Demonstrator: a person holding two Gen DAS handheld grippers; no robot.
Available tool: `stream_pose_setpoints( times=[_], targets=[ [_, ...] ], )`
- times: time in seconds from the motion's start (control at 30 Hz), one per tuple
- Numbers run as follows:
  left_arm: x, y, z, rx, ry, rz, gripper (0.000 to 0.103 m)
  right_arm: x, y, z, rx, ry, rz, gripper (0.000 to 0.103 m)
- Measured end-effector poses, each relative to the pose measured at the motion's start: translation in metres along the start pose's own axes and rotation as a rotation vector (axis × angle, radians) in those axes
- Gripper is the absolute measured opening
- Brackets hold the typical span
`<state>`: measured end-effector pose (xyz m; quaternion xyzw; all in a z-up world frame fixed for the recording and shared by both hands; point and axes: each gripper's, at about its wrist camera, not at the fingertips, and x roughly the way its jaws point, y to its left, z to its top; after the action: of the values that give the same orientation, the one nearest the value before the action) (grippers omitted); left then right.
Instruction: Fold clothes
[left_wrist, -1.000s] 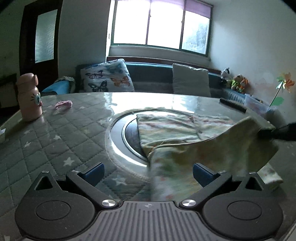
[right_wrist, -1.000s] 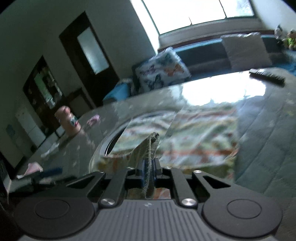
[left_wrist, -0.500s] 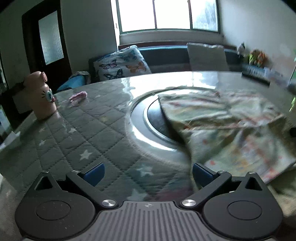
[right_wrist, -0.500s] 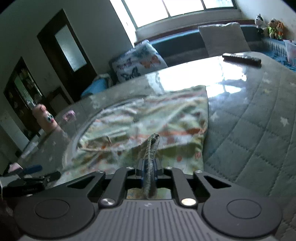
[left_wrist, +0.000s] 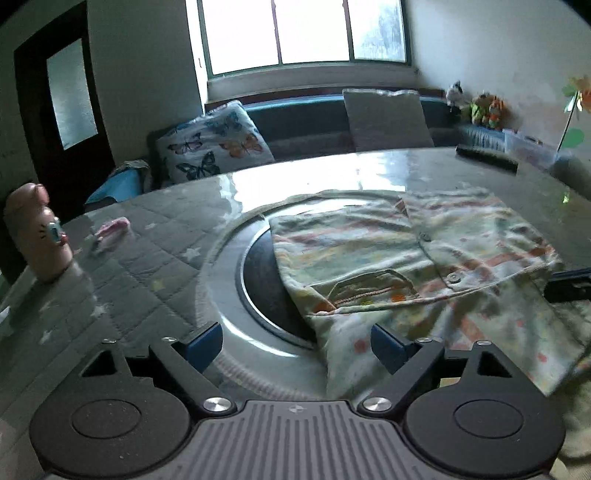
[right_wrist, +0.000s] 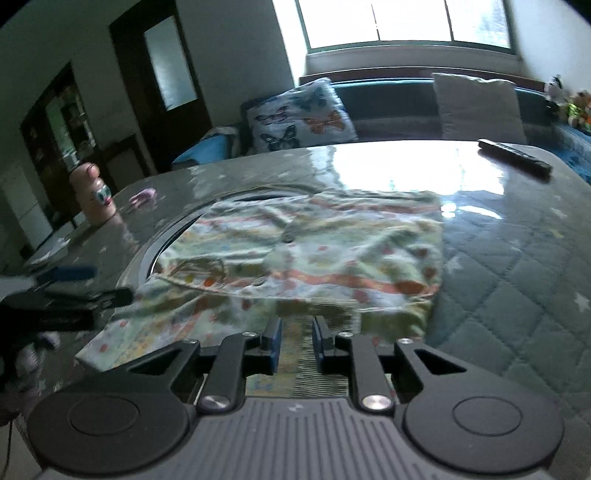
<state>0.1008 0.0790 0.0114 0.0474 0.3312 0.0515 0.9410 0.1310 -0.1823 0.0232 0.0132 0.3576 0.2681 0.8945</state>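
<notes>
1. Quilted grey cover with stars lies on the tabletop (right_wrist: 517, 266), under a shiny clear sheet; the right part and the far part are free, so there is room to move there.
2. One patterned garment (left_wrist: 388, 258) lies folded in the middle, partly over the round inset hob (left_wrist: 258, 280); its near edge reaches both grippers.
3. The left gripper (left_wrist: 295, 343) has its fingers wide apart and holds nothing; cloth lies beside the right finger.
4. The right gripper (right_wrist: 295, 343) has fingers a little apart, over the garment hem, not pinching it.
5. One pink bottle (left_wrist: 35, 232), one small pink object (left_wrist: 110, 229) and one remote control (right_wrist: 513, 155) stay near the edges.
</notes>
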Motion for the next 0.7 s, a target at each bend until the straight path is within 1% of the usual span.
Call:
stream_pose_setpoints(
  times=[0.07, 0.1, 0.13, 0.17, 0.23, 0.27, 0.3, 0.37, 0.43, 0.5, 0.53, 0.63, 0.7],
  targets=[
    [0.01, -0.003, -0.001, 0.023, 0.014, 0.036, 0.085, 0.002, 0.001, -0.001, -0.012, 0.006, 0.006, 0.022],
    [0.015, -0.003, -0.002, 0.033, 0.019, 0.052, 0.085, 0.003, 0.002, -0.001, -0.017, 0.009, 0.01, 0.026],
    [0.015, -0.002, -0.004, 0.032, 0.015, 0.052, 0.085, 0.004, 0.002, -0.002, -0.023, 0.012, 0.013, 0.027],
    [0.015, 0.0, -0.005, 0.032, 0.011, 0.055, 0.085, 0.006, 0.003, -0.002, -0.029, 0.014, 0.016, 0.027],
    [0.014, 0.001, -0.006, 0.043, 0.001, 0.096, 0.084, 0.008, 0.004, -0.003, -0.04, 0.02, 0.022, 0.027],
    [0.014, 0.002, -0.006, 0.047, 0.001, 0.122, 0.082, 0.009, 0.004, -0.003, -0.046, 0.023, 0.025, 0.027],
    [0.015, 0.006, -0.006, 0.035, 0.01, 0.124, 0.079, 0.01, 0.005, -0.003, -0.052, 0.026, 0.029, 0.027],
    [0.016, 0.013, -0.005, 0.011, 0.026, 0.126, 0.077, 0.011, 0.005, -0.004, -0.06, 0.025, 0.033, 0.027],
    [0.013, 0.014, -0.002, -0.005, 0.014, 0.1, 0.077, 0.011, 0.003, -0.002, -0.057, 0.013, 0.031, 0.027],
    [0.01, 0.01, 0.001, 0.003, -0.005, 0.073, 0.079, 0.014, 0.001, -0.002, -0.052, 0.015, 0.03, 0.027],
    [0.011, 0.006, 0.002, 0.025, -0.01, 0.073, 0.079, 0.017, 0.001, -0.002, -0.052, 0.02, 0.029, 0.027],
    [0.021, -0.002, 0.0, 0.077, 0.011, 0.099, 0.079, 0.021, 0.0, -0.004, -0.058, 0.026, 0.024, 0.027],
    [0.021, -0.001, 0.0, 0.072, 0.008, 0.093, 0.08, 0.018, 0.0, -0.004, -0.06, 0.03, 0.02, 0.027]
  ],
)
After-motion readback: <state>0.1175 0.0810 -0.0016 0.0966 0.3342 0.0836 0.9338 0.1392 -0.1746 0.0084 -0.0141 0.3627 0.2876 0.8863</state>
